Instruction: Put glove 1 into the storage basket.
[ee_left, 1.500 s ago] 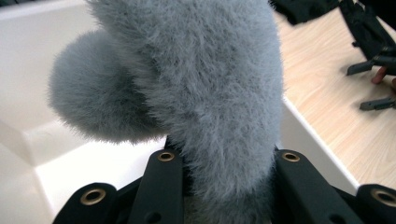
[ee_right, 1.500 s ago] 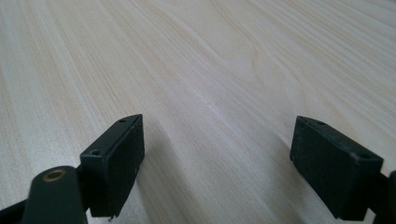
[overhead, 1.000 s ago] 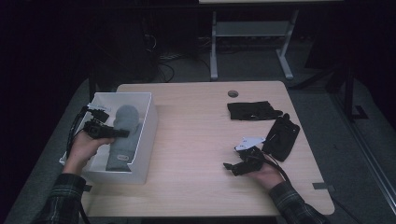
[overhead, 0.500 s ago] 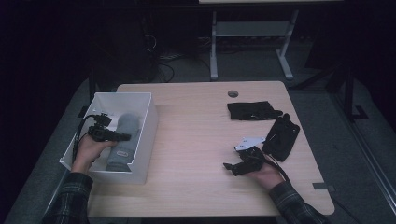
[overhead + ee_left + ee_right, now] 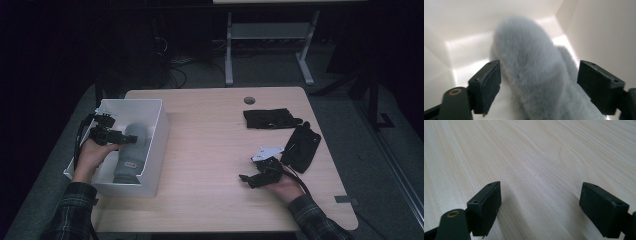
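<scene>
Label on mitten: a small pale tag sits on the lower part of the grey mitten (image 5: 129, 154) in the high view; its writing is too small to read.
Other writing: none legible on the white box (image 5: 155, 145) or on the dark items.
Mitten, place: lies inside the white box at the table's left edge, lengthwise, fluffy tip toward the far wall of the box.
Left gripper (image 5: 539, 85): jaws stand wide apart and have just been opening; the mitten lies between them, the left pad just beside the fur, the right pad clear of it. No clamp.
Left gripper, place: over the box, held in the left hand (image 5: 92, 155), cable looping at the box's left wall.
Right gripper (image 5: 540, 207): jaws wide apart, nothing between them, low over bare wood.
Right gripper, place: near the table's front right, in the right hand (image 5: 282, 186).
Table (image 5: 210, 150): light wood with fine straight grain, rounded corners, a round grey cap near the far edge.
Right side of table: a flat black cloth item (image 5: 270, 118) and a black pouch (image 5: 302, 147), touching at a corner.
Room: dark; grey floor, cables, a pale metal frame beyond the table.
Sleeves: plaid.
</scene>
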Demonstrator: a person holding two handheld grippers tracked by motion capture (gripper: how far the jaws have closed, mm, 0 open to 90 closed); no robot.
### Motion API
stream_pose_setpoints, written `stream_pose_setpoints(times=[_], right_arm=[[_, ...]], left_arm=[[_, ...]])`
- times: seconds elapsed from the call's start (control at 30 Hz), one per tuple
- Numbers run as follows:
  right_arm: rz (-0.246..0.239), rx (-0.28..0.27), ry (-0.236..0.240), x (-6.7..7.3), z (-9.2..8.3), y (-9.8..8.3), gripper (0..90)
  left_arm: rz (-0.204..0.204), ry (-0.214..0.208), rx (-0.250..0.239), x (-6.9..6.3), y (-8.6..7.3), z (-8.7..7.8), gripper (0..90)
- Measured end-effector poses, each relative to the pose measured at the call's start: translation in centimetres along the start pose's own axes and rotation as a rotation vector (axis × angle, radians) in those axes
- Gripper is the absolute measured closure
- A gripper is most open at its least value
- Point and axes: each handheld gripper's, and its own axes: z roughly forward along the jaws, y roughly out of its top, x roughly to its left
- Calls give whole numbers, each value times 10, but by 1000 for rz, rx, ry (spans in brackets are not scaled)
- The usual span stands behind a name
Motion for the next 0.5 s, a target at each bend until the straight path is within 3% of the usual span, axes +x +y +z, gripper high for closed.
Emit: stream_pose_setpoints(times=[0.2,0.5], right_arm=[[-1,0,0,0,0,0,177],[2,0,-2,0,0,0,173]], left_arm=[[27,-17,-37,-12,15,-18,171],[104,-80,-90,-56,36,-36,150]])
